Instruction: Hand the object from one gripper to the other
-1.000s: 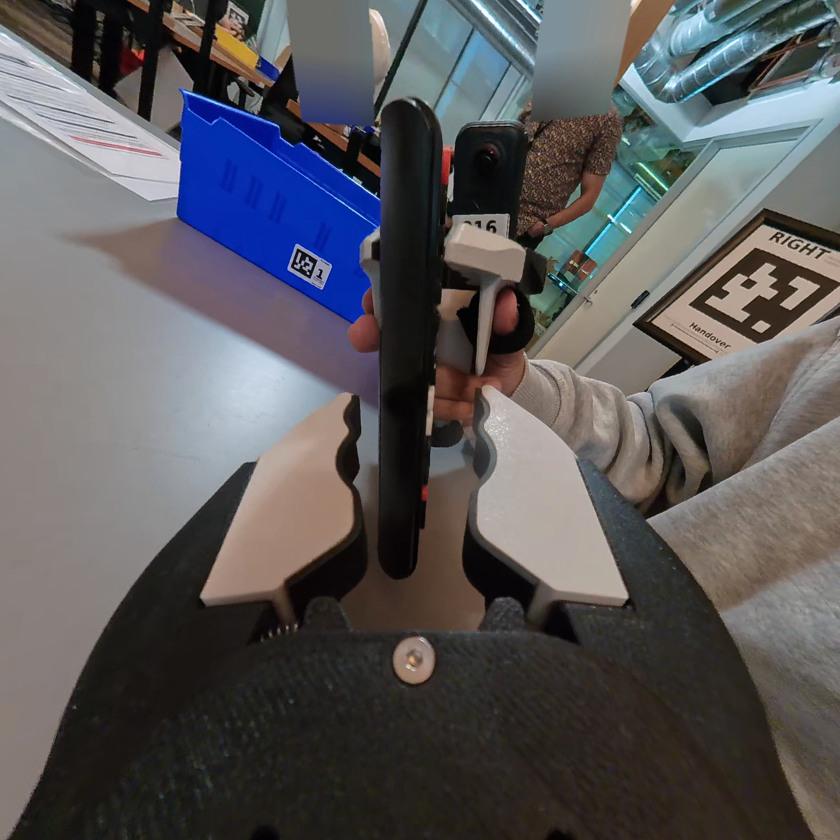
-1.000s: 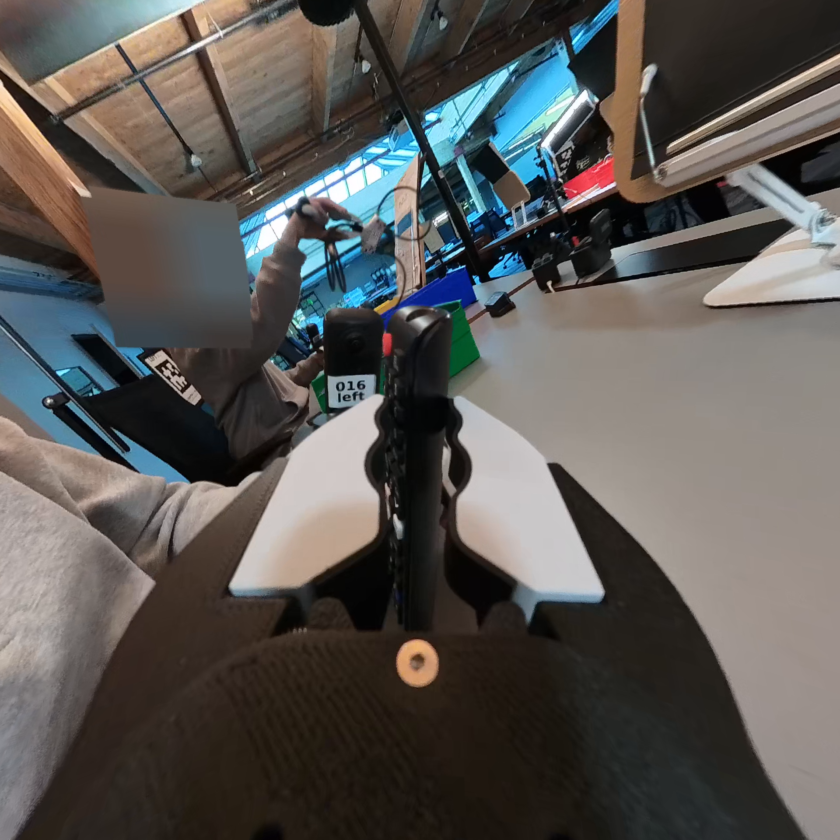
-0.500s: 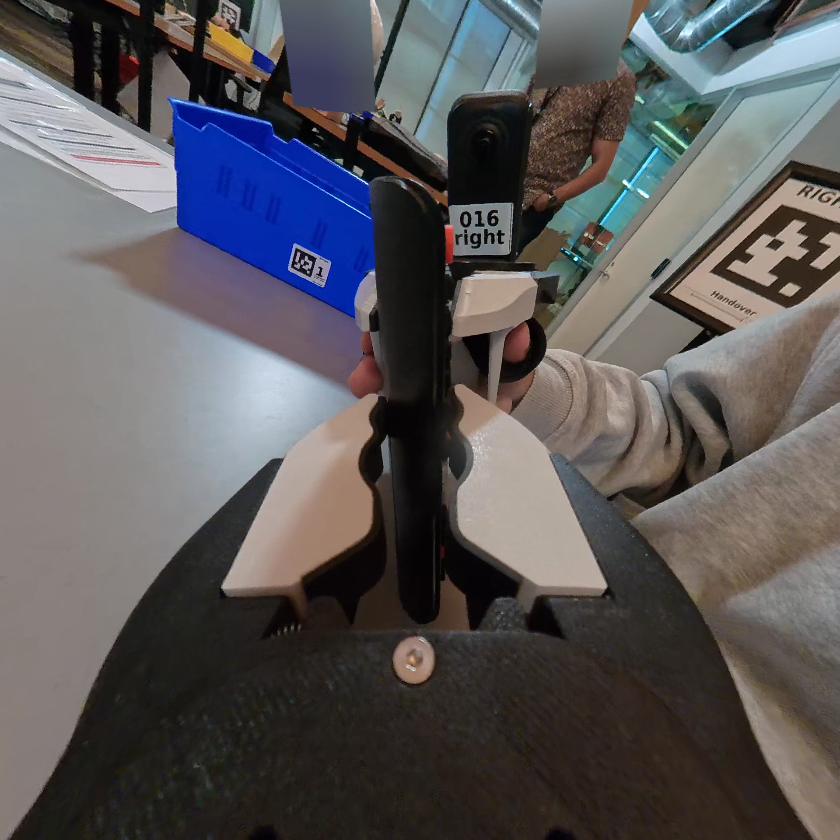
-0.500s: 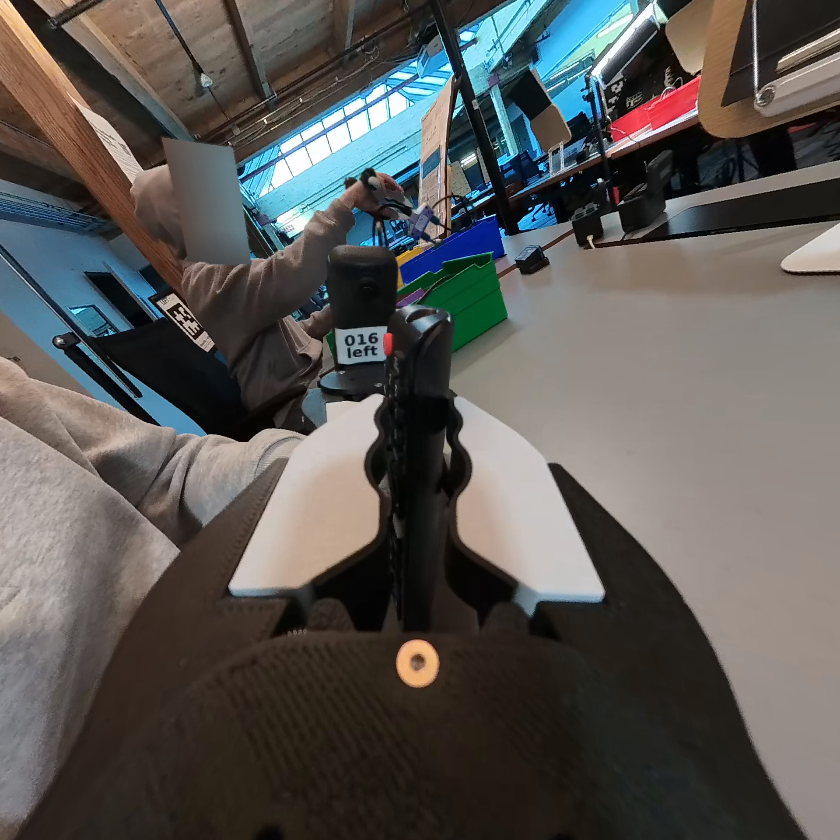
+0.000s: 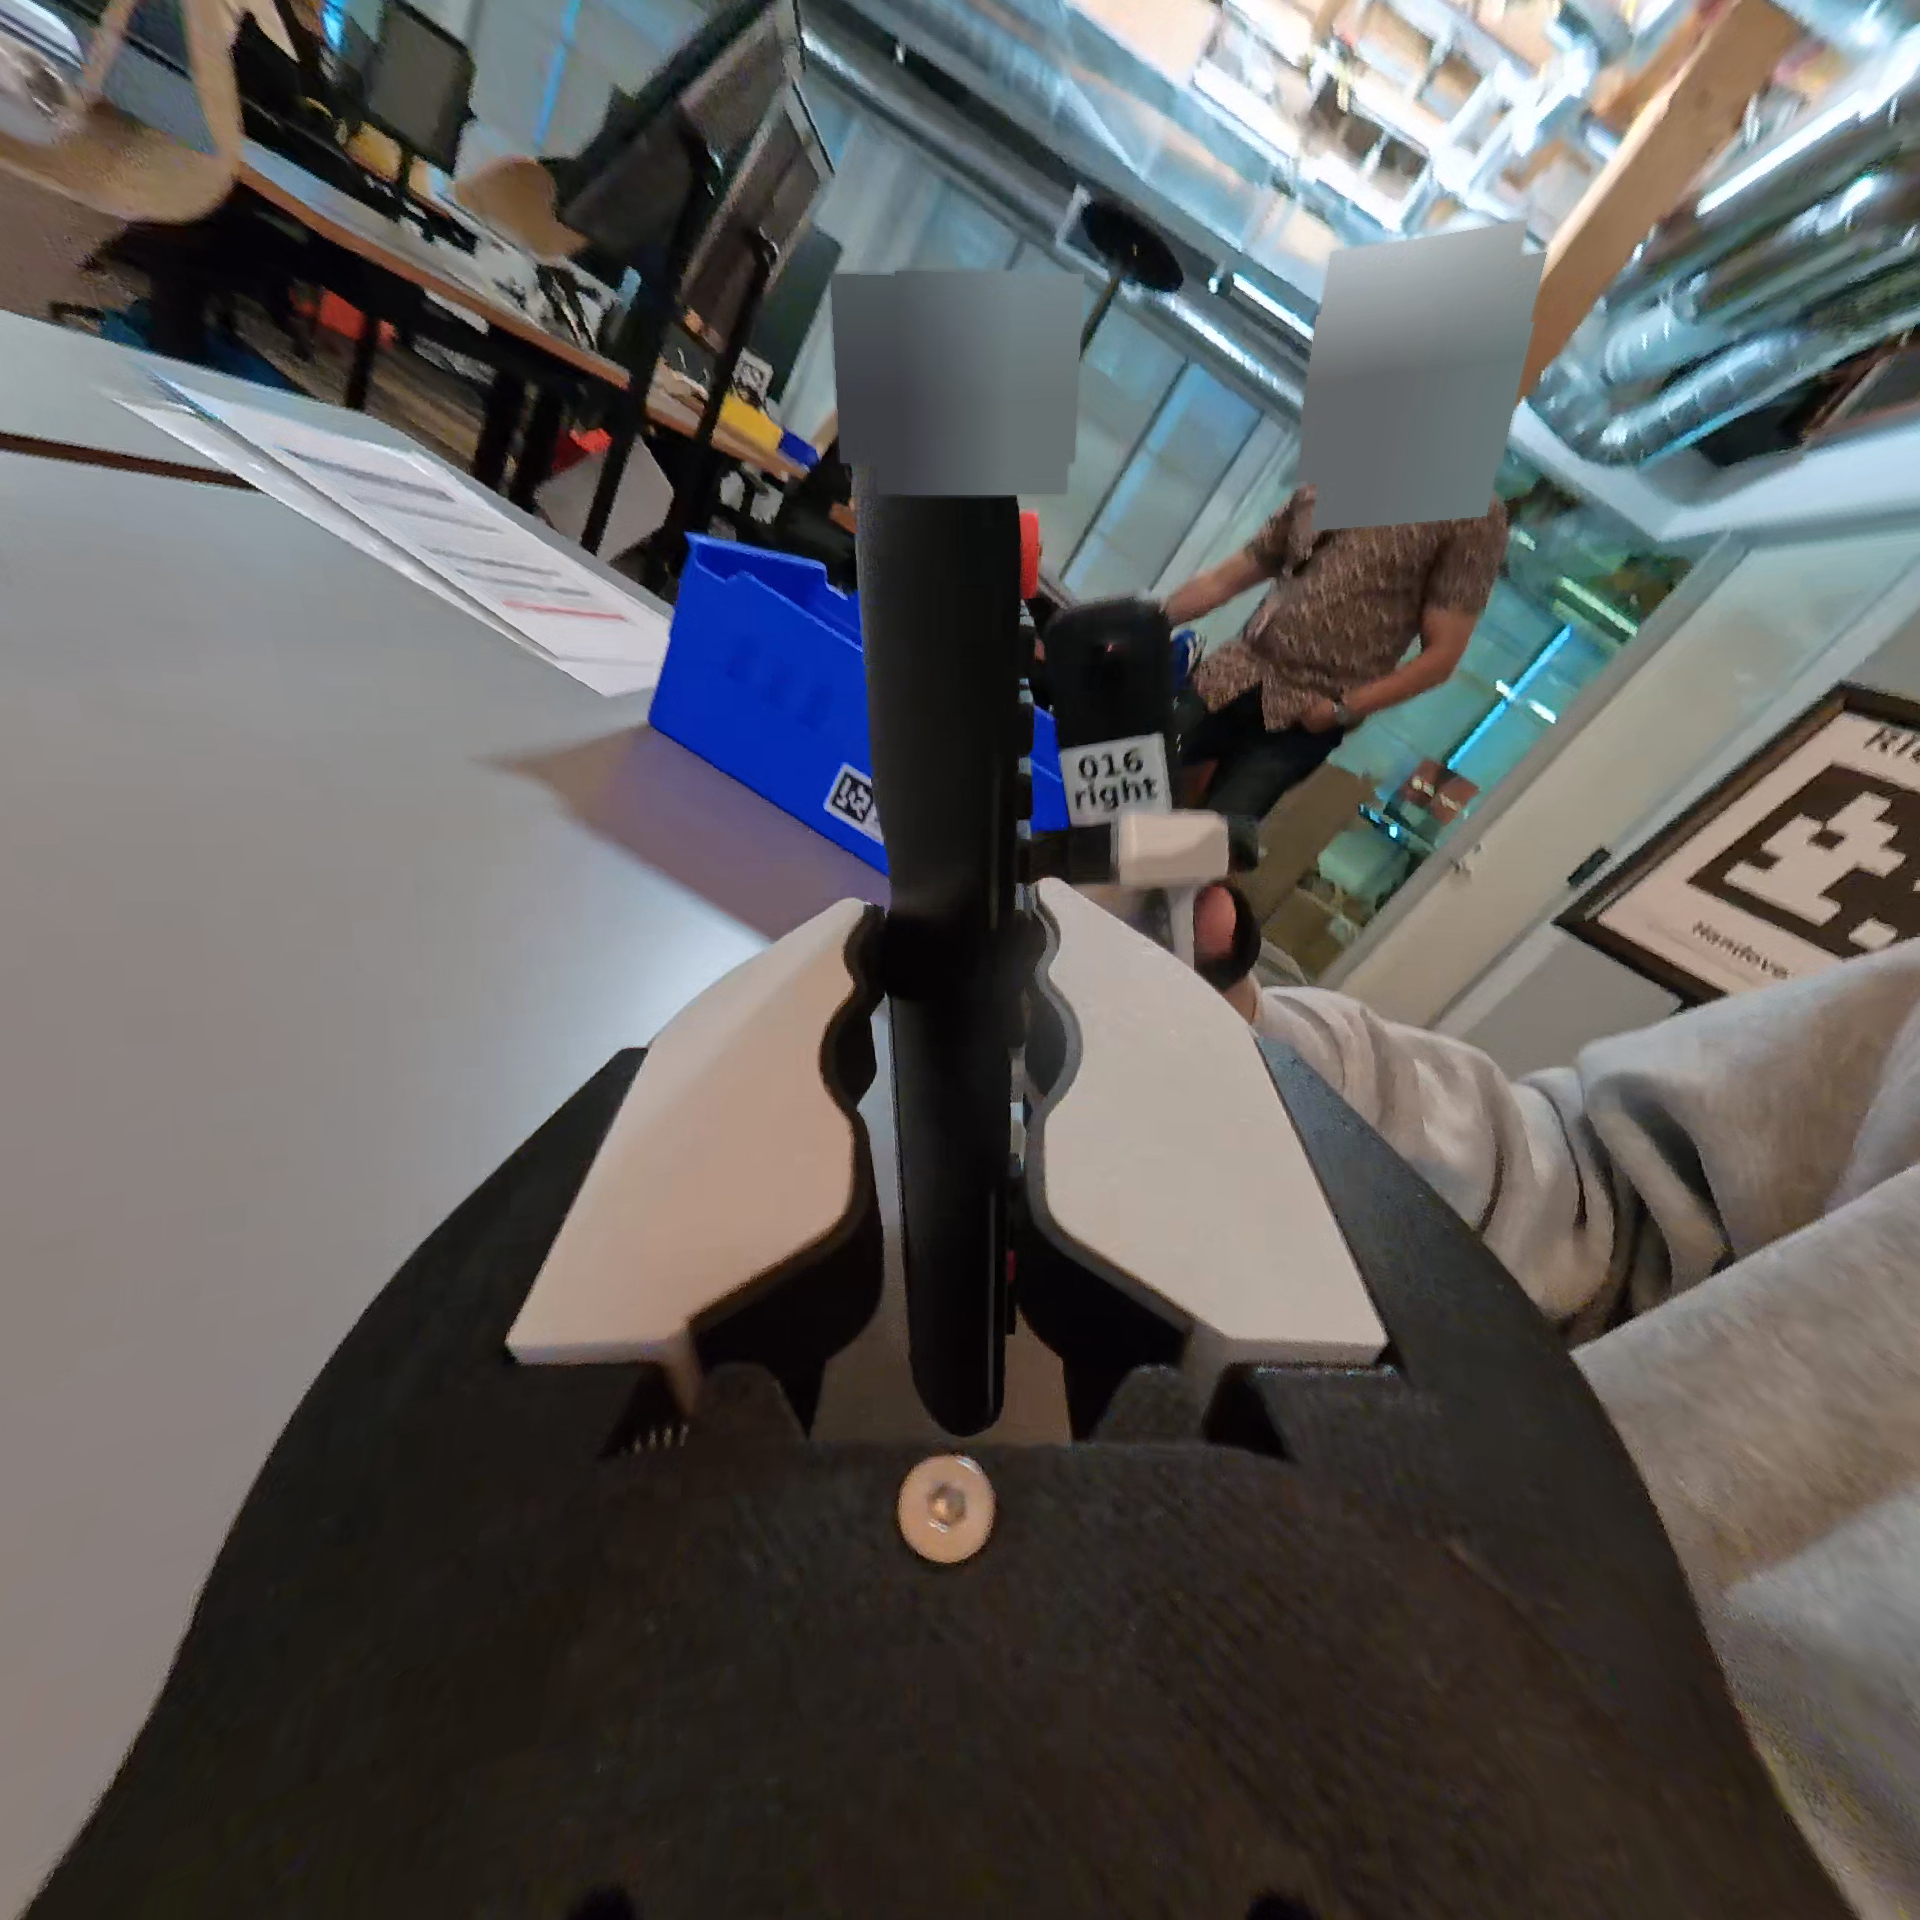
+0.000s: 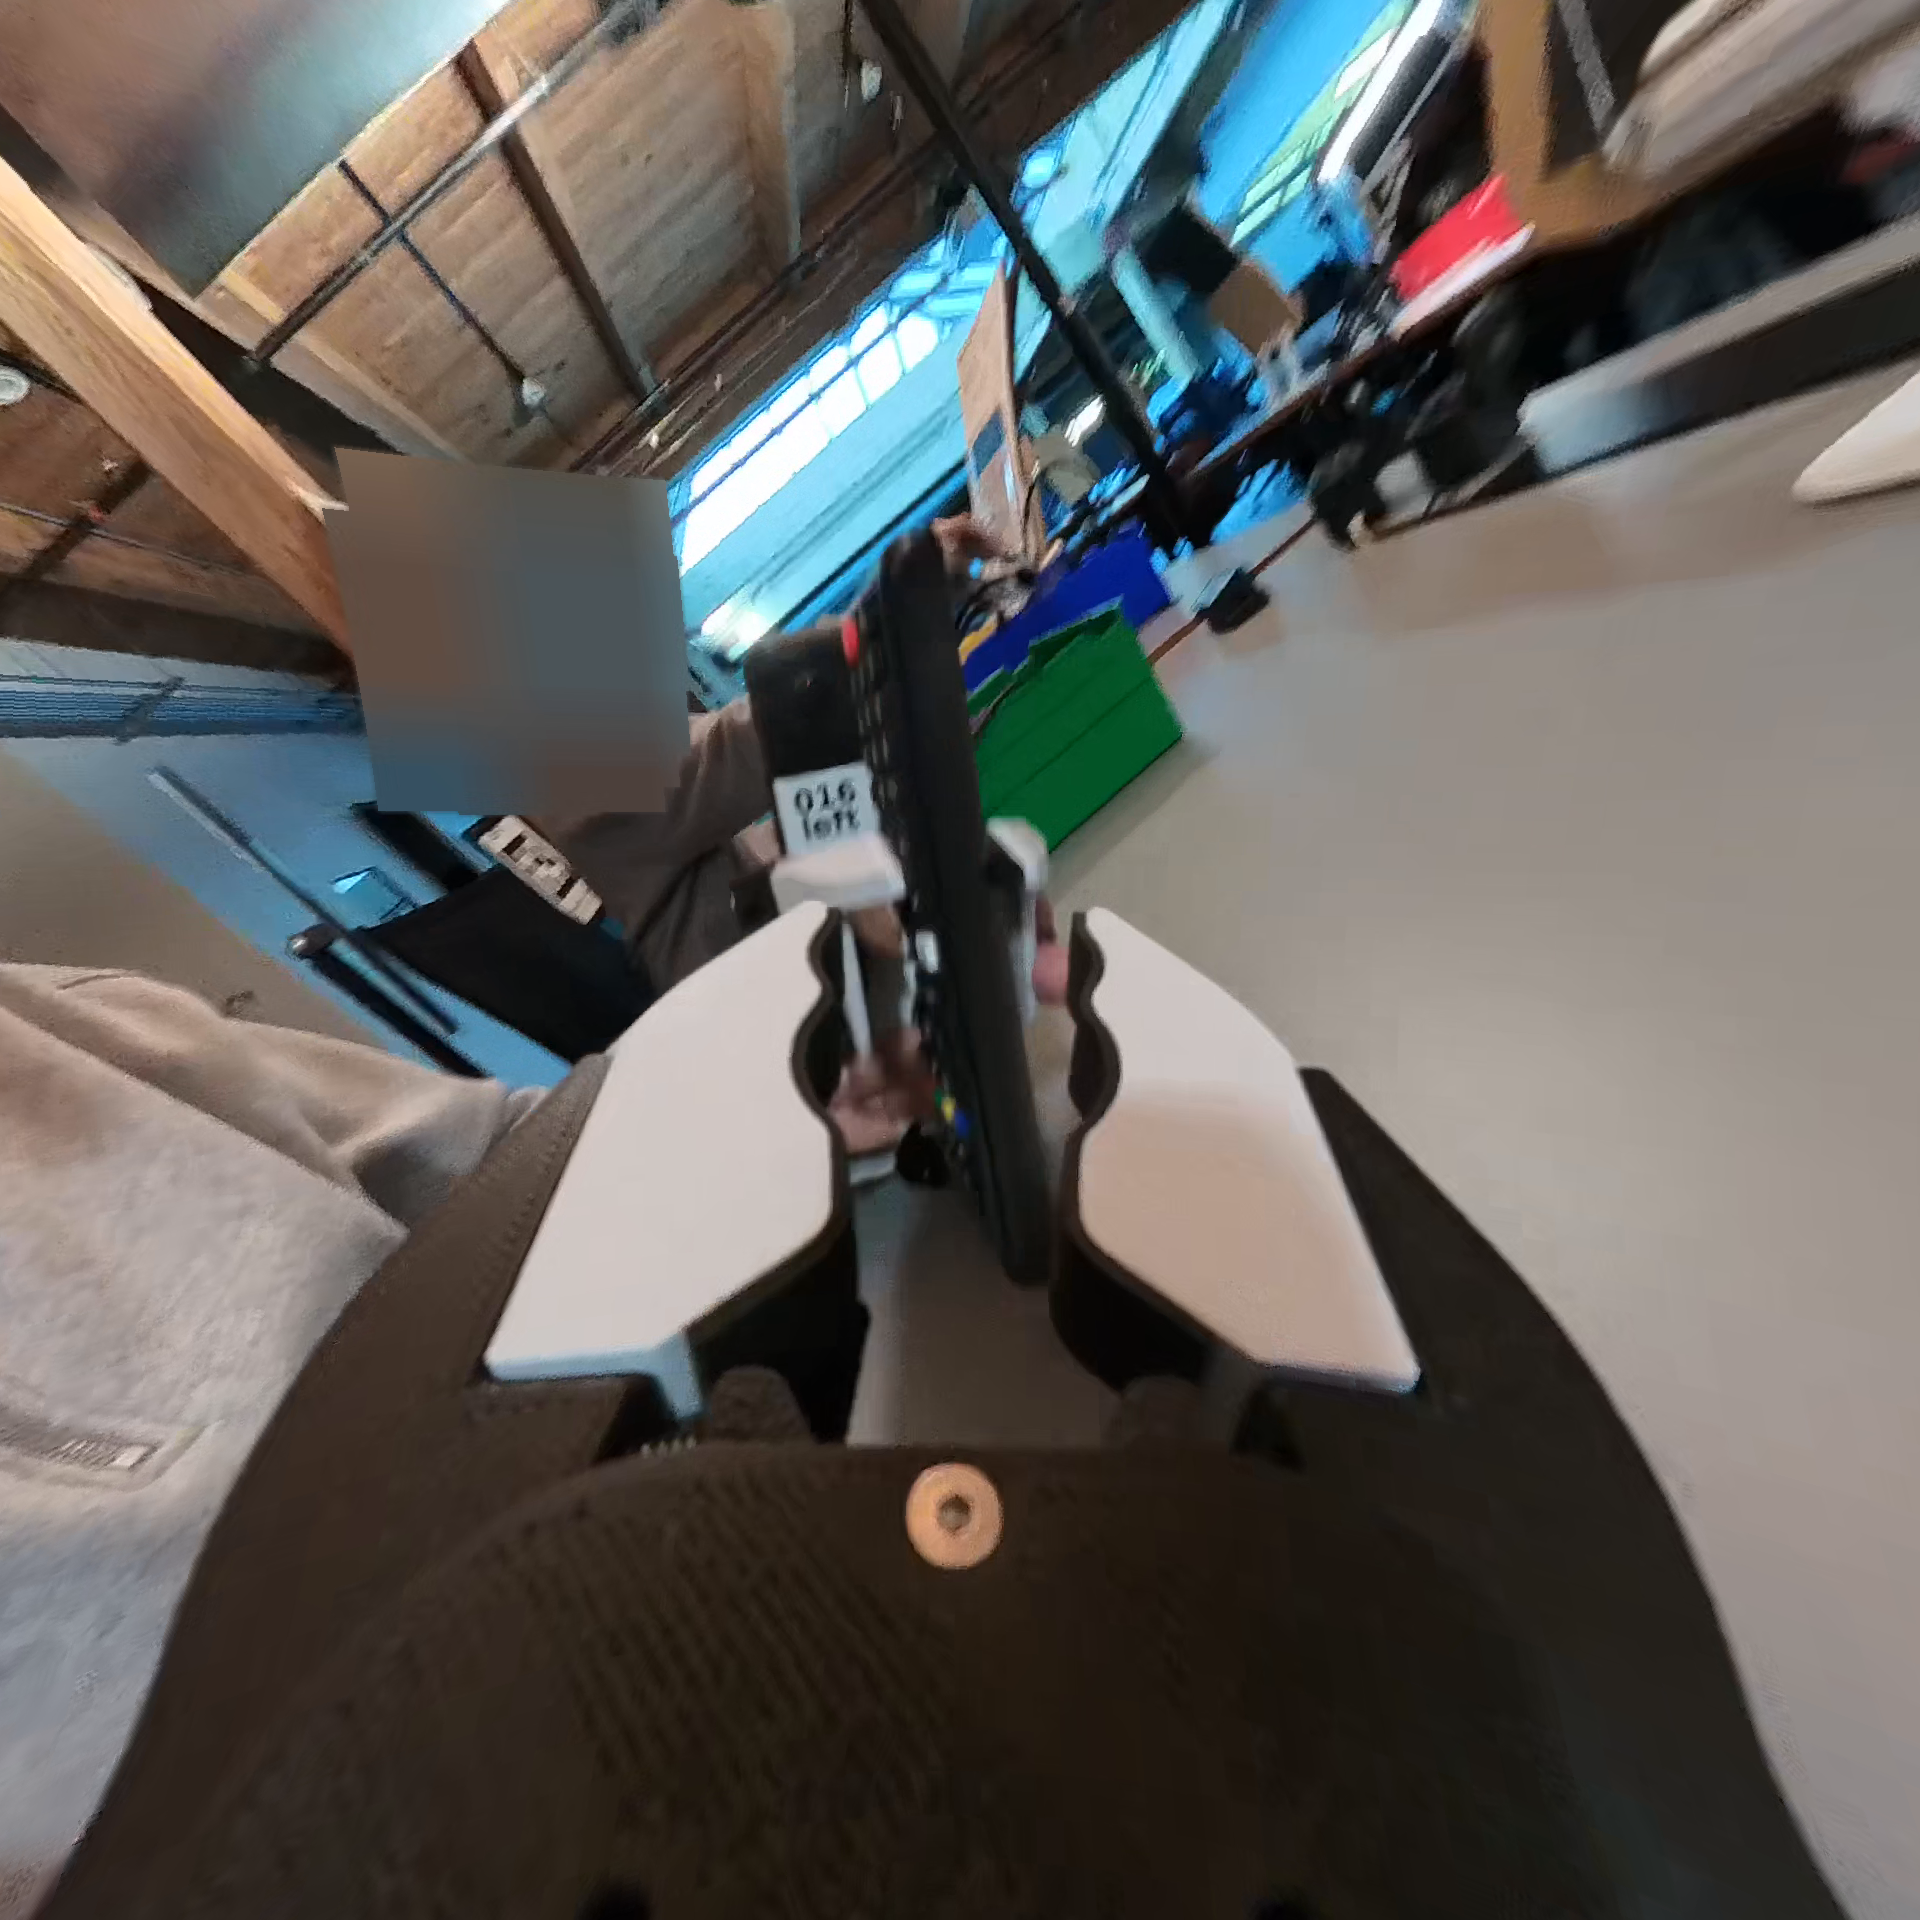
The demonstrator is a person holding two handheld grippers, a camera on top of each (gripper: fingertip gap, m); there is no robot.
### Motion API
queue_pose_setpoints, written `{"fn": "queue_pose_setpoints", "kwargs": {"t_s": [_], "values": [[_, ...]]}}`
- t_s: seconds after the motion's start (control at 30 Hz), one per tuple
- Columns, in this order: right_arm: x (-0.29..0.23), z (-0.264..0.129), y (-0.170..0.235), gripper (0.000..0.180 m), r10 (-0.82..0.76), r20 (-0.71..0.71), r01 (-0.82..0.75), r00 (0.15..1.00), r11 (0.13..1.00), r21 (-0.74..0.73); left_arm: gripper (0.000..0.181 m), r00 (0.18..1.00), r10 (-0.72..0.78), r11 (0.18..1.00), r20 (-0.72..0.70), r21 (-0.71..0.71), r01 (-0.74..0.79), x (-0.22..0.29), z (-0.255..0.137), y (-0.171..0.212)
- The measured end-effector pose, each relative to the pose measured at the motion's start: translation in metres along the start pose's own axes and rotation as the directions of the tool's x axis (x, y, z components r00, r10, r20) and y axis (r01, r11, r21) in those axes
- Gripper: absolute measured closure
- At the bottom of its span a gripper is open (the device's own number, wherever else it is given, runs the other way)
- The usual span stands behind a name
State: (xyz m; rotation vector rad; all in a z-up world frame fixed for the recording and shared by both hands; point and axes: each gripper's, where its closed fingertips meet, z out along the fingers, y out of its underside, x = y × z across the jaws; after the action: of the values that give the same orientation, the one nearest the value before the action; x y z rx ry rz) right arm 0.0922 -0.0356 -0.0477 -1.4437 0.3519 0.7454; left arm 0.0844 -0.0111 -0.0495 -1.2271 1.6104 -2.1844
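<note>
The object is a long black remote control [image 5: 940, 727] with a red button near its far end. My left gripper [image 5: 954, 930] is shut on it and holds it edge-on above the grey table [image 5: 312, 935]. In the right wrist view my right gripper [image 6: 951, 930] is open. The remote [image 6: 930, 769] stands between its spread fingers, close to the right one, with a gap on the left. Beyond it the left gripper [image 6: 930, 862] clamps the remote. In the left wrist view one white finger of the right gripper [image 5: 1164, 844] shows just right of the remote.
A blue bin [image 5: 758, 707] stands on the table behind the remote, with a paper sheet [image 5: 416, 520] farther left. A green bin [image 6: 1070, 727] sits at the table's far side. A framed marker board [image 5: 1766, 862] is at right. People stand in the background. Left and right tips are no more than a few centimetres apart.
A second ago the right gripper held the remote and the left was open. The left closed on it, and now the right has opened and drawn back slightly.
</note>
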Motion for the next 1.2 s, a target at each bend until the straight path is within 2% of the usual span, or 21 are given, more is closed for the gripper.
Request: {"fn": "queue_pose_setpoints", "kwargs": {"t_s": [0.07, 0.3, 0.6, 0.73, 0.77, 0.83, 0.93, 1.03, 1.2], "values": [[0.0, 0.007, 0.014, 0.137, 0.015, 0.01, -0.014, 1.0, 0.997, -0.072, 0.154, 1.0, -0.002, 0.999, 0.01, 0.032, 0.002, -0.002, -0.006, -0.008], [-0.008, 0.027, 0.052, 0.138, -0.1, 0.003, 0.097, 0.995, 0.966, -0.238, 0.155, 0.999, -0.011, 0.998, -0.044, 0.058, 0.013, 0.013, -0.008, -0.019], [-0.023, 0.035, 0.067, 0.151, -0.201, 0.057, 0.209, 0.978, 0.938, -0.275, 0.154, 0.994, 0.062, 0.998, -0.085, 0.028, -0.059, 0.037, 0.001, -0.017], [-0.024, 0.036, 0.067, 0.152, -0.22, 0.06, 0.228, 0.974, 0.935, -0.273, 0.154, 0.994, 0.039, 0.999, -0.102, 0.033, -0.036, 0.039, 0.002, -0.018], [-0.024, 0.036, 0.067, 0.153, -0.228, 0.057, 0.235, 0.972, 0.933, -0.273, 0.153, 0.994, 0.026, 0.999, -0.103, 0.032, -0.022, 0.039, 0.003, -0.018], [-0.025, 0.036, 0.066, 0.153, -0.231, 0.058, 0.238, 0.971, 0.934, -0.266, 0.124, 0.996, 0.015, 0.999, -0.086, 0.037, -0.012, 0.036, 0.004, -0.018], [-0.026, 0.036, 0.063, 0.154, -0.234, 0.056, 0.24, 0.971, 0.938, -0.25, 0.105, 0.997, 0.035, 0.999, -0.069, 0.019, -0.034, 0.035, 0.007, -0.014], [-0.025, 0.034, 0.06, 0.154, -0.25, 0.048, 0.254, 0.967, 0.937, -0.24, 0.099, 0.996, 0.066, 0.998, -0.062, -0.001, -0.066, 0.036, 0.009, -0.01], [-0.029, 0.032, 0.048, 0.154, -0.213, 0.062, 0.22, 0.975, 0.959, -0.176, 0.103, 0.996, 0.051, 0.998, -0.069, 0.026, -0.05, 0.037, 0.007, -0.014]]}}
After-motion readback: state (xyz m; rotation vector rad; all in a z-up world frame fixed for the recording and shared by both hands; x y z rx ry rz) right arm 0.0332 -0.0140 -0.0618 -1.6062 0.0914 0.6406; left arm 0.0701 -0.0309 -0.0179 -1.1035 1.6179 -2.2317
